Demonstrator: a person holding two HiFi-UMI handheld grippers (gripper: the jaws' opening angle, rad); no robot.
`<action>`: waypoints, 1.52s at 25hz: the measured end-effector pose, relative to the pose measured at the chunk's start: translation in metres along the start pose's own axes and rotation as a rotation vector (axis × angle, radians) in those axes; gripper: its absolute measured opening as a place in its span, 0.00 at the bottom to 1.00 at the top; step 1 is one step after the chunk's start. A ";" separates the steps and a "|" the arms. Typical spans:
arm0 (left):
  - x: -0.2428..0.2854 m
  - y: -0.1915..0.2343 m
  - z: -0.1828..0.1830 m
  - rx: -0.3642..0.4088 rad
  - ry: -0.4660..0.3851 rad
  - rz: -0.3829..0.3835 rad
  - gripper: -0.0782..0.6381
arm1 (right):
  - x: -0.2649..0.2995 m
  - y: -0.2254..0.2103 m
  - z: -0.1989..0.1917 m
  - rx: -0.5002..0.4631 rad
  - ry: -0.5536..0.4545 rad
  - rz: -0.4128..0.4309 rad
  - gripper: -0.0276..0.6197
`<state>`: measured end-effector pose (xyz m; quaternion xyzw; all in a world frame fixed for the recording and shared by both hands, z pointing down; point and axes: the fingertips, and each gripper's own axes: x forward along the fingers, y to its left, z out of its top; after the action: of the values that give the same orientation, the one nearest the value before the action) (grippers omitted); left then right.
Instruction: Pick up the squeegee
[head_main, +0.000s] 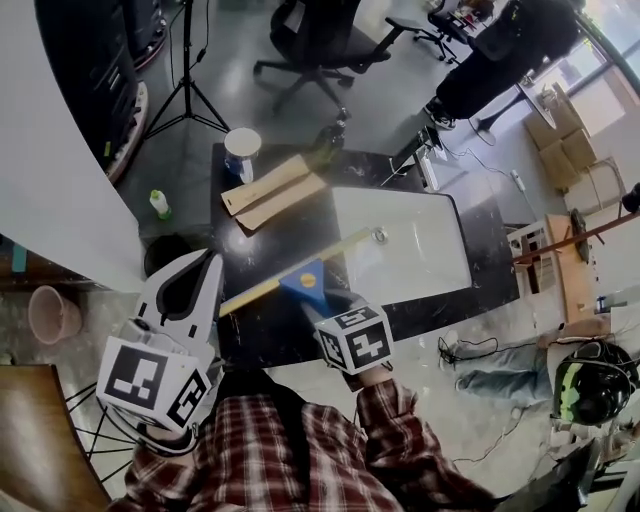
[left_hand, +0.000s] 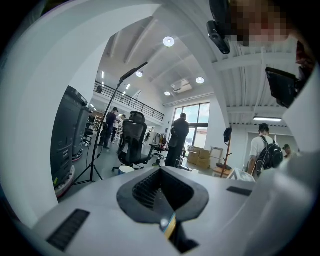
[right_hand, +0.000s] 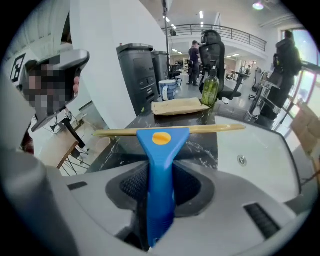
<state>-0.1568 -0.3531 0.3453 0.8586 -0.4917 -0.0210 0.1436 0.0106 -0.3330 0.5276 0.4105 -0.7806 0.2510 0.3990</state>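
Note:
The squeegee (head_main: 305, 283) has a blue handle and a long yellow blade. It hangs over the black counter (head_main: 250, 335) just left of the white sink (head_main: 410, 250). My right gripper (head_main: 318, 298) is shut on its handle. In the right gripper view the handle (right_hand: 161, 150) stands upright between the two dark pads of that gripper (right_hand: 160, 192), with the blade lying crosswise above them. My left gripper (head_main: 195, 275) is at the counter's left edge and points out level into the room. The left gripper view shows this gripper (left_hand: 161, 195) open, with nothing between its pads.
Two wooden boards (head_main: 270, 190), a white cup (head_main: 242, 150) and a green bottle (right_hand: 210, 87) stand at the counter's far end. An office chair (head_main: 320, 40), a tripod (head_main: 190, 90) and a person (head_main: 500, 50) are on the floor beyond. A white wall (head_main: 60, 150) is on the left.

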 end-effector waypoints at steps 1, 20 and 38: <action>0.001 -0.003 0.001 0.004 0.001 -0.007 0.12 | -0.005 -0.004 0.005 0.014 -0.026 -0.005 0.25; -0.006 -0.017 0.046 0.050 -0.059 -0.048 0.12 | -0.184 -0.042 0.137 0.107 -0.734 -0.135 0.25; 0.004 -0.039 0.058 0.059 -0.095 -0.086 0.12 | -0.242 -0.008 0.162 0.032 -0.938 -0.065 0.25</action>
<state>-0.1322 -0.3506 0.2798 0.8808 -0.4611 -0.0532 0.0936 0.0326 -0.3475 0.2377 0.5098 -0.8595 0.0376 0.0046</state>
